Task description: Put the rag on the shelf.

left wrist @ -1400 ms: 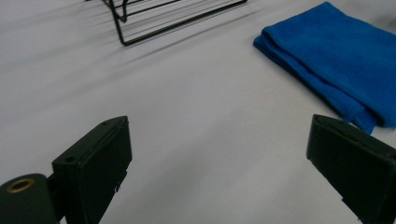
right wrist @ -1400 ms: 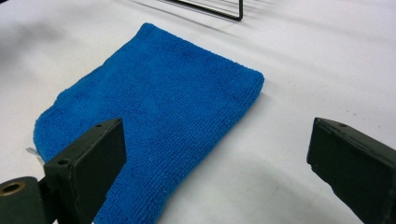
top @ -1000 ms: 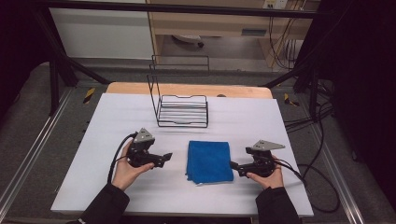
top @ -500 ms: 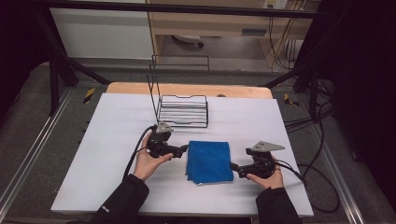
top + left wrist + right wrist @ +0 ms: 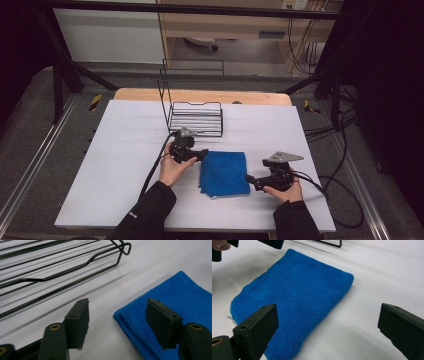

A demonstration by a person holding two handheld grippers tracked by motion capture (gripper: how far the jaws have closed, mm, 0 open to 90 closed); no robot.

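The black wire rack (image 5: 196,118) stands at the upper centre of the high view on the white table (image 5: 120,150), with nothing in it. Just below it lies the folded blue towel (image 5: 224,173). The left gripper (image 5: 202,155) sits at the towel's upper left corner; its jaws have just been closing and straddle that corner, not yet pinching it. The right gripper (image 5: 248,178), by the towel's right edge, gapes wide, holding nothing.
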